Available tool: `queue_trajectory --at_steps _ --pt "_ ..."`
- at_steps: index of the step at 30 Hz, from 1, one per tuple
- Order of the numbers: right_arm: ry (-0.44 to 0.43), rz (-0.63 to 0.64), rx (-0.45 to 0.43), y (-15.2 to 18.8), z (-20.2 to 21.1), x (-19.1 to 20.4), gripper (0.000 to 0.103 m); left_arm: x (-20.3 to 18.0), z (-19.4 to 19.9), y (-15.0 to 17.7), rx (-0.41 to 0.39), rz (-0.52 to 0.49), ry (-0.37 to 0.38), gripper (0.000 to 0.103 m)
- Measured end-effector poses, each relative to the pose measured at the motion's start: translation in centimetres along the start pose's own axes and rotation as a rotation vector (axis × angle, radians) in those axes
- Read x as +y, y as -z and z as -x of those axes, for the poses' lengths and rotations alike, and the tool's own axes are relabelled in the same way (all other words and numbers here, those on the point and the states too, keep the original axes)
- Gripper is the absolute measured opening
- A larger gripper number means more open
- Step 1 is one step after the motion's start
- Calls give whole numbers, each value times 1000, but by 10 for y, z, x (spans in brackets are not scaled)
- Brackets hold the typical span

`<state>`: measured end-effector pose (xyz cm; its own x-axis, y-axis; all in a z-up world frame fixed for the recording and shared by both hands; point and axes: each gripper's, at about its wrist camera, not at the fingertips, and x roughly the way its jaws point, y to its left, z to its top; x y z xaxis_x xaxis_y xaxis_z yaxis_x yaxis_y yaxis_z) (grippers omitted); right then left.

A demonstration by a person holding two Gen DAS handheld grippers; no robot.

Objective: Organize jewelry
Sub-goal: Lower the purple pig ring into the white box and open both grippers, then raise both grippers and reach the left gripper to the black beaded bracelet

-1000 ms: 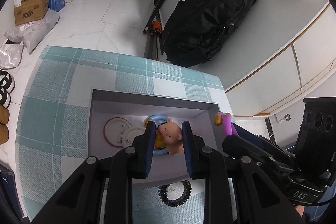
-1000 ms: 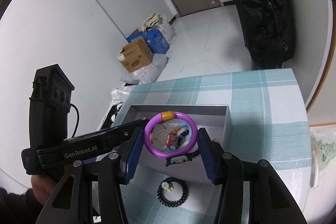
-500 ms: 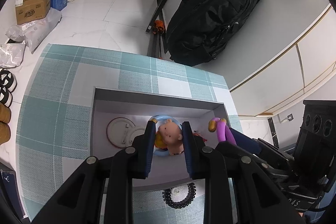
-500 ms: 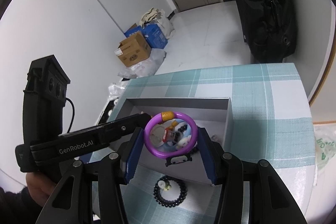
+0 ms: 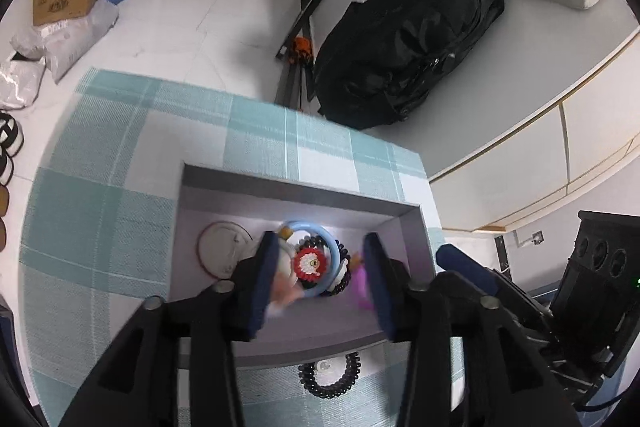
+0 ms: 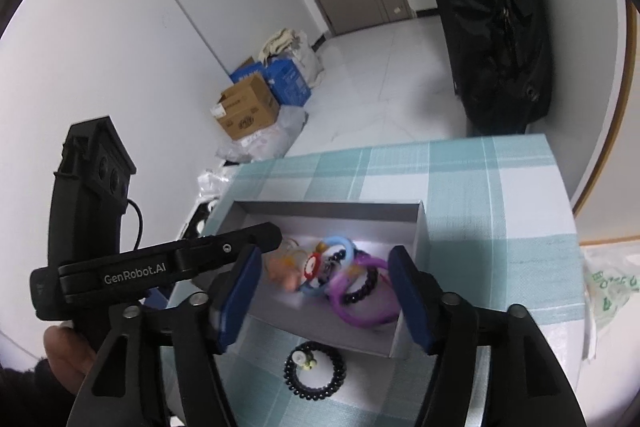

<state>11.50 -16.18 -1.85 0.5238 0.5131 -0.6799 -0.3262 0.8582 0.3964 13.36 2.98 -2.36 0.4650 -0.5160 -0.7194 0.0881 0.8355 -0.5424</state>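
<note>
Both hand-held grippers, left (image 5: 320,279) and right (image 6: 324,291), gape empty over the grey box (image 6: 420,223); the black bead bracelet (image 6: 314,367) (on the near bench) probably goes next, lifted gently.

Both fisheye views are evenly lit by soft, diffuse indoor light, and straight lines are bowed toward dark vignetted corners. A bright glare patch is seen on the shallow grey cardboard tray (image 5: 408,227) floor. The pink pig figurine (image 5: 282,297) is smeared by motion blur.
</note>
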Motion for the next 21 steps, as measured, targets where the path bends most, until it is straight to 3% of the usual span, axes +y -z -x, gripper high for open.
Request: queue_trajectory --at_steps 2,10,14,21 --pt "5 8 -11 0 3 1 70 0 5 1 -22 0 -3 50" --pt "26 57 -26 6 13 8 71 -6 8 6 -27 -32 -35 50" --pt "35 79 -52 10 22 11 79 -11 14 11 -46 -63 -66 50" --pt "53 90 -65 16 31 11 82 -16 26 23 -76 -114 -82 51"
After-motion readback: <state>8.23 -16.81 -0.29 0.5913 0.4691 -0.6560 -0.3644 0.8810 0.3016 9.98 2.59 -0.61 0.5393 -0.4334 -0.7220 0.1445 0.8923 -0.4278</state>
